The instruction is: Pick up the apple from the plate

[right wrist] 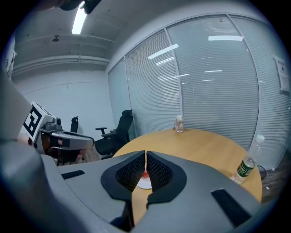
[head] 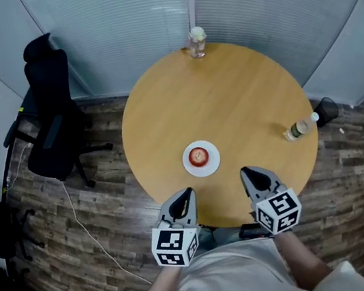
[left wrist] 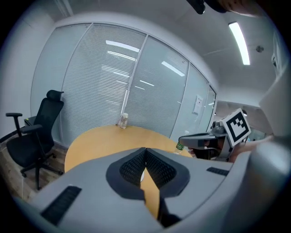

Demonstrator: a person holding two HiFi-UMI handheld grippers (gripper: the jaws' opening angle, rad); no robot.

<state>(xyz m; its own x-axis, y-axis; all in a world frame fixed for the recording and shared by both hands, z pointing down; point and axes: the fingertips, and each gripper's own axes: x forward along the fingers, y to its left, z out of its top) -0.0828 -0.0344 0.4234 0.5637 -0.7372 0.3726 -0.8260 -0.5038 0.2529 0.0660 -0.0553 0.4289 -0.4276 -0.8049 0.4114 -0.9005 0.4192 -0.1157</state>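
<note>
Both closed, empty, left hand-held gripper [head: 187, 194], right hand-held gripper [head: 246, 173], apple [head: 198, 155] on plate [head: 213, 164], whole only in head view

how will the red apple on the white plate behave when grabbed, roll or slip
The red apple looks round and sits loose on the white plate, so it may roll if nudged. Its smooth skin could slip when squeezed.
</note>
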